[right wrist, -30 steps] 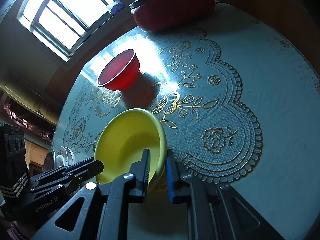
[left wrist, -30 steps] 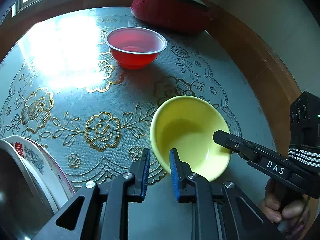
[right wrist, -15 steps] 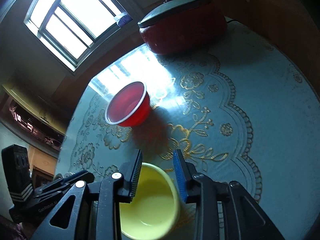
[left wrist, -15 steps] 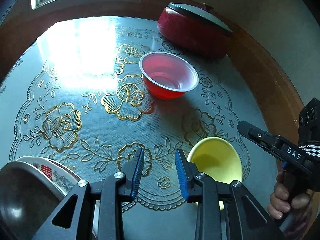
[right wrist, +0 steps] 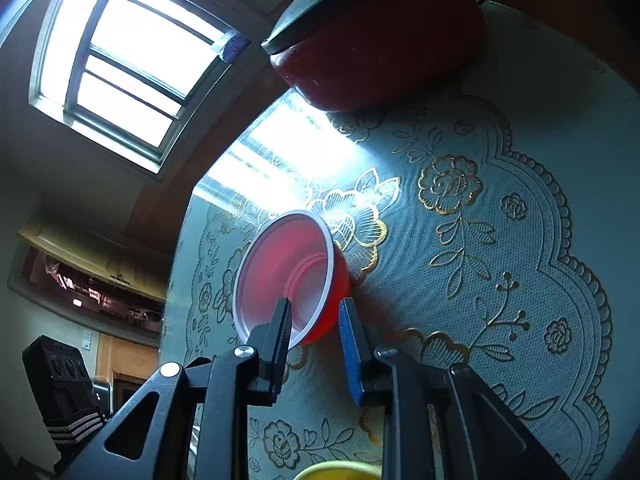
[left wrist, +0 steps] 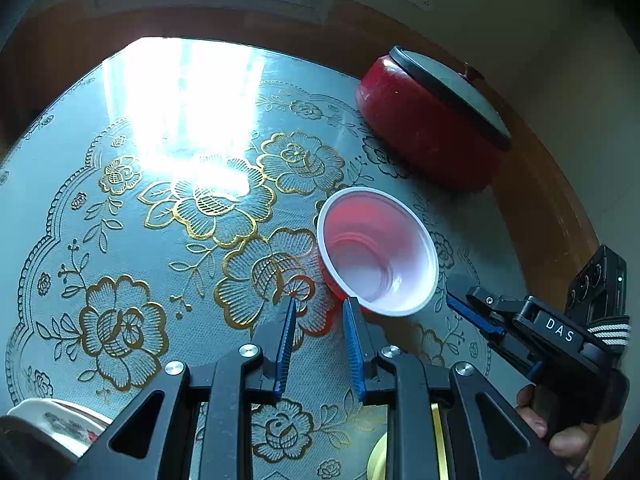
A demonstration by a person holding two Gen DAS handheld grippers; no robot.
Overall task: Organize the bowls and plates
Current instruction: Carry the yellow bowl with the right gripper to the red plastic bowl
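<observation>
Flanking red bowl [right wrist: 292, 276], parted right tongs [right wrist: 314, 346]

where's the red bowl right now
The red bowl sits on the floral tablecloth, right of centre in the left wrist view, just ahead of the open right gripper, with the red lidded pot behind it.

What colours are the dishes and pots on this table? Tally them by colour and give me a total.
Red: 2, the red bowl and the lidded red pot
Yellow: 1, the yellow bowl, only its edge in view
White, patterned: 1, the plate
Total: 4
</observation>
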